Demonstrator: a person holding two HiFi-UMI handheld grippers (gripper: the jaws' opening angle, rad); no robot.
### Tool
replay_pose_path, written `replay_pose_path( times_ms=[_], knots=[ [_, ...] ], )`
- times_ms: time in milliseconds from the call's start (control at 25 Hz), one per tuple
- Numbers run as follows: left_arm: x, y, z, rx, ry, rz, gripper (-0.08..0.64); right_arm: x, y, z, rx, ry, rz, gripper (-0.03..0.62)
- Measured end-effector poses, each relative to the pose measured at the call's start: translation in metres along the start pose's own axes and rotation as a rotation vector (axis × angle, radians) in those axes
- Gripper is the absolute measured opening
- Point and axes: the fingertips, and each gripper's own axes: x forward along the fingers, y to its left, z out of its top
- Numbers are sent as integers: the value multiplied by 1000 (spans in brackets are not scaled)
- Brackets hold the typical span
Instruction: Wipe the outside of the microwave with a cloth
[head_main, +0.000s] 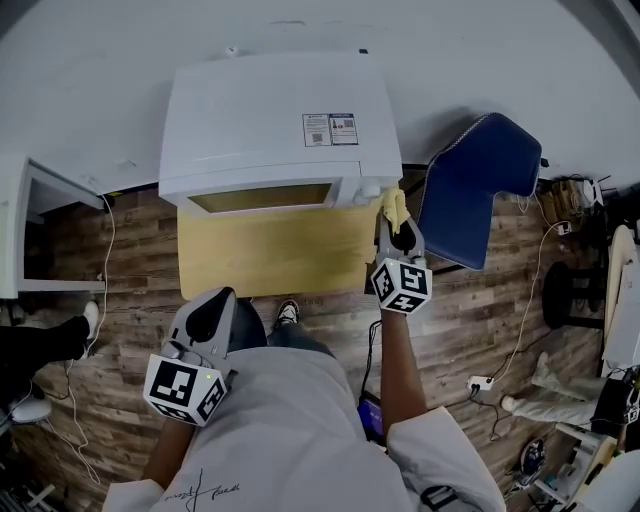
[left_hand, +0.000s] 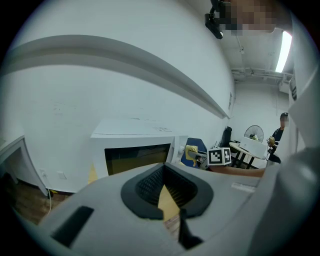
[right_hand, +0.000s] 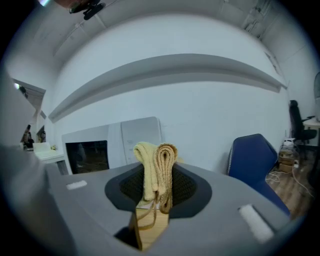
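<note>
Right gripper (head_main: 397, 228) is up at the work, jaws pinching the cloth (head_main: 392, 205), a folded yellow wad that pokes out past the tips. The microwave (head_main: 270, 125) sits just ahead and to the left of that gripper, and the cloth is right at its front right corner, by the control-panel edge. Touching or just shy of it? I can't call that from here.

Left gripper (head_main: 207, 318) hangs low and back, jaws pressed together on nothing. The microwave is well ahead of it across the table (head_main: 270, 250).

Progress, as I judge it: the cloth is in hand and at the casing, but no wiped patch shows anywhere. The white top, door front and sides all look equally clean and dry, so the wiping reads as hardly begun, with the whole outside left to cover.

The cloth itself is soft, ribbed knit, doubled into two thick rolls side by side, one pale yellow and one more tan. It stands upright from the jaws, and a loose loop dangles below them.
</note>
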Motion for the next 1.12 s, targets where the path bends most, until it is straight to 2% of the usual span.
replay_pose_path(
  times_ms=[120,400,960,1120],
  knots=[
    [-5,6,-1,-3,1,20,-6,7,-9,-6,-6,0,-44,117],
    [-16,22,-3,-47,-21,76,-6,14,8,-15,32,-3,-22,117],
    [-12,17,-5,-49,-21,48,-6,3,24,-24,124,-6,-44,117],
    [-14,18,-4,-48,-25,55,-6,1,38,-29,126,1,-14,117]
  ],
)
